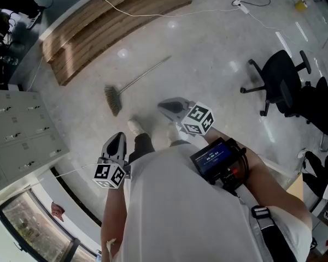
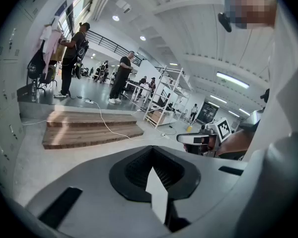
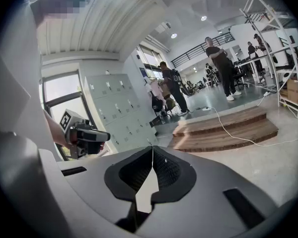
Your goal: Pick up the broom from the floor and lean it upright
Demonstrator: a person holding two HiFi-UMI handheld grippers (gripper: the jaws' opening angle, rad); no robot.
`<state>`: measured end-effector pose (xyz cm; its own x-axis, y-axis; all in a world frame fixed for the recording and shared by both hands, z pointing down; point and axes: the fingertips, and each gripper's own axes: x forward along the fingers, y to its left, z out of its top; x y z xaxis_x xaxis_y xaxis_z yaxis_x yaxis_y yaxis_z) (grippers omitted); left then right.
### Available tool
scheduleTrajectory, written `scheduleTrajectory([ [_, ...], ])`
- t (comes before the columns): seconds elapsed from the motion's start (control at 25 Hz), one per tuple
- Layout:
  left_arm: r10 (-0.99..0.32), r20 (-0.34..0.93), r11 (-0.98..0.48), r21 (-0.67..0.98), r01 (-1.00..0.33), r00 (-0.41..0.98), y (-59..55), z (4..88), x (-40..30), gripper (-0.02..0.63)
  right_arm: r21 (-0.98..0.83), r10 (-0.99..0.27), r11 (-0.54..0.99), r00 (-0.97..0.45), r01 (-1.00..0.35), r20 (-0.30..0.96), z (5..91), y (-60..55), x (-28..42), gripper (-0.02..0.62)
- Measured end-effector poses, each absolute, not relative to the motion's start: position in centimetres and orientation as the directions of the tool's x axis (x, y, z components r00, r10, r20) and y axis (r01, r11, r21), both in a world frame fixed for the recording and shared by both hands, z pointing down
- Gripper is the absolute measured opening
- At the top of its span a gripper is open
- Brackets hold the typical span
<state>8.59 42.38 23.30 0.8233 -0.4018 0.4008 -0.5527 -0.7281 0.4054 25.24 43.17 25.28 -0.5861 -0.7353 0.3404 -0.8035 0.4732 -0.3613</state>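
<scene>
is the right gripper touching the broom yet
Apart. The head view shows the broom lying on the floor, with bare floor between it and the right gripper, which is shut and empty.

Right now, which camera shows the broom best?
The head view: the broom lies whole on the floor, with both the bristle end and the long handle in sight. Neither gripper view catches it; both look toward the wooden steps instead.

floor (image 1: 208, 53) | broom (image 1: 138, 79) lying flat | wooden steps (image 1: 109, 23) | office chair (image 1: 281, 81)
</scene>
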Motion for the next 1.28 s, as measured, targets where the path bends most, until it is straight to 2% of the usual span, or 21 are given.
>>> scheduleTrajectory([
  [0.48,-0.201,0.43,-0.806,0.439,-0.398,0.88,30.1,29.3,7.3,0.006,-0.268,-0.751,0.366,-0.453,-0.891,0.48,27.7,33.3,25.2,0.017],
  [0.68,-0.162,0.475,-0.804,0.445,-0.395,0.865,25.9,30.9,7.4,0.006,-0.262,-0.744,0.316,-0.41,-0.912,0.529,29.4,30.2,26.3,0.017],
  [1.0,-0.072,0.574,-0.827,0.422,-0.37,0.815,22.4,33.1,12.3,0.006,-0.318,-0.697,0.191,-0.356,-0.929,0.622,37.3,25.1,32.0,0.017],
  [1.28,-0.036,0.634,-0.799,0.446,-0.403,0.773,16.9,36.4,16.9,0.006,-0.325,-0.627,0.19,-0.369,-0.926,0.686,45.5,19.1,36.9,0.017],
])
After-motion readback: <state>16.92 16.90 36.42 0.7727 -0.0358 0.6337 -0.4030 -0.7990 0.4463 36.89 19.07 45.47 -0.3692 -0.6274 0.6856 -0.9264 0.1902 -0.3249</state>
